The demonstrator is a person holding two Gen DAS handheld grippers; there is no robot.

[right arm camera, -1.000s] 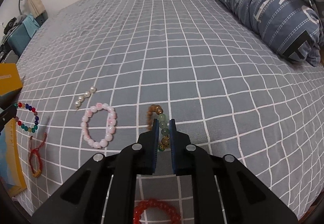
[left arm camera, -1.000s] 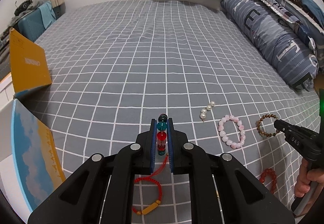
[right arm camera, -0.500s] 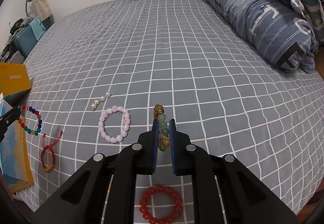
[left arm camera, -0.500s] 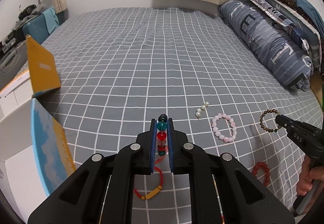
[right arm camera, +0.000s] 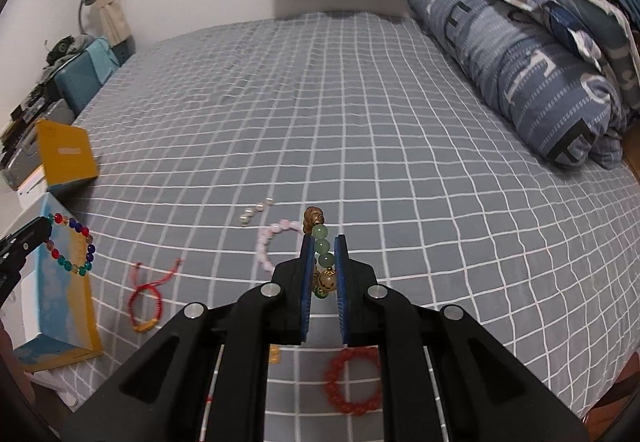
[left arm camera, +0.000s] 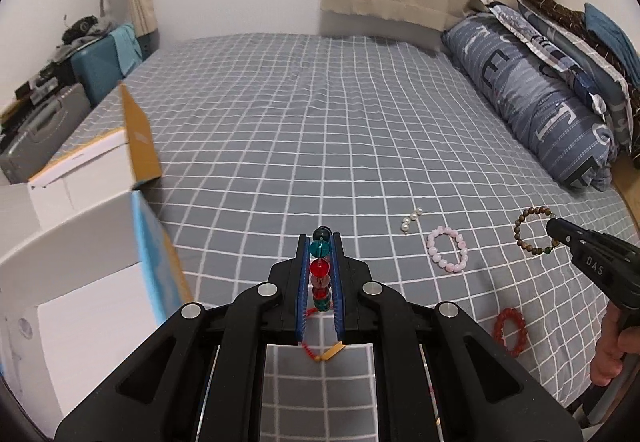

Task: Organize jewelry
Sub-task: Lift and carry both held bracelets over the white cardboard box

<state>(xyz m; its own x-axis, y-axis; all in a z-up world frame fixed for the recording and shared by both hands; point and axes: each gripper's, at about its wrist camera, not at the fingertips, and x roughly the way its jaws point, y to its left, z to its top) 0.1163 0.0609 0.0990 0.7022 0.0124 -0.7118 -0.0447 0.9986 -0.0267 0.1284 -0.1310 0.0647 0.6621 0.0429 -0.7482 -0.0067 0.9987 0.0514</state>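
Two bracelets now hang clear of the bed (left arm camera: 320,122): our left gripper (left arm camera: 320,242) jaws clamp the multicoloured bead bracelet (left arm camera: 320,270), our right gripper (right arm camera: 323,242) jaws the wooden-and-jade bracelet (right arm camera: 322,254), ready for the box (left arm camera: 80,282).

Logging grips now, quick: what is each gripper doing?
Left gripper: shut on the multicolour bracelet.
Right gripper: shut on the brown-and-green bracelet.
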